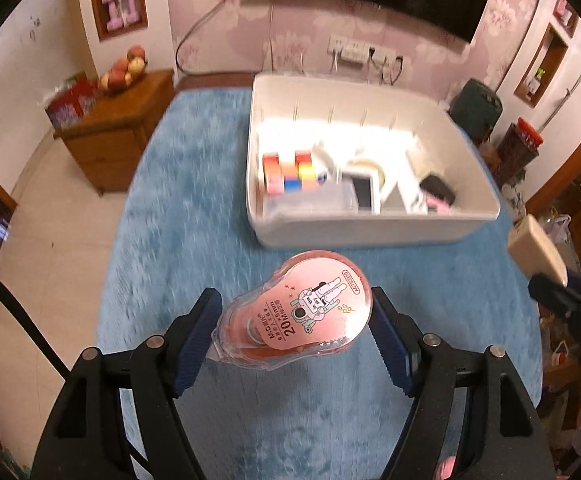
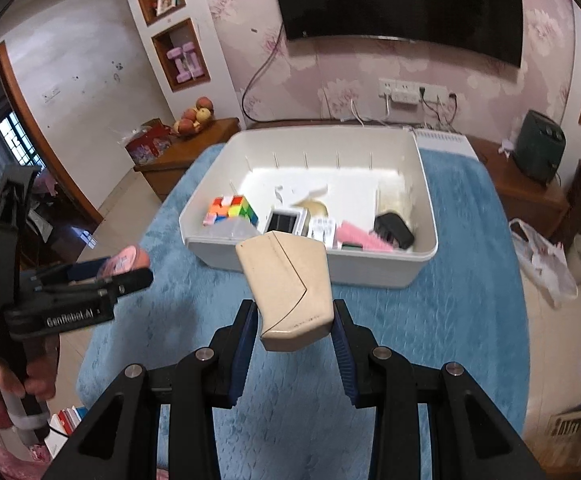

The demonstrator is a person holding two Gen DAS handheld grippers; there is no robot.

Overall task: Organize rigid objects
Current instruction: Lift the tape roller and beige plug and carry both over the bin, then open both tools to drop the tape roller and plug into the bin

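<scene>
The left tool point(image 1: 294, 322) is gripping a pink correction tape point(image 1: 298, 312); the right tool point(image 2: 295, 320) is clamping a beige case point(image 2: 288, 288). Both are hanging over the blue table point(image 2: 450, 300), the white bin point(image 2: 410, 272) lying just ahead toward the far edge.

Left tongs point(image 1: 294, 334) and right tongs point(image 2: 295, 330) both clamped, angled downward.

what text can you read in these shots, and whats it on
"M&G", "x 5mm", "20M", "ACT52310": label of the pink correction tape held in the left tongs.
"GenRobot.AI": side of the left tongs' black body, seen from the right wrist view.
Other small characters on the tape label: too small to read.
Faint embossed mark on the beige case in the right tongs: unreadable.
Red boxes on the cabinet: blurred.
</scene>
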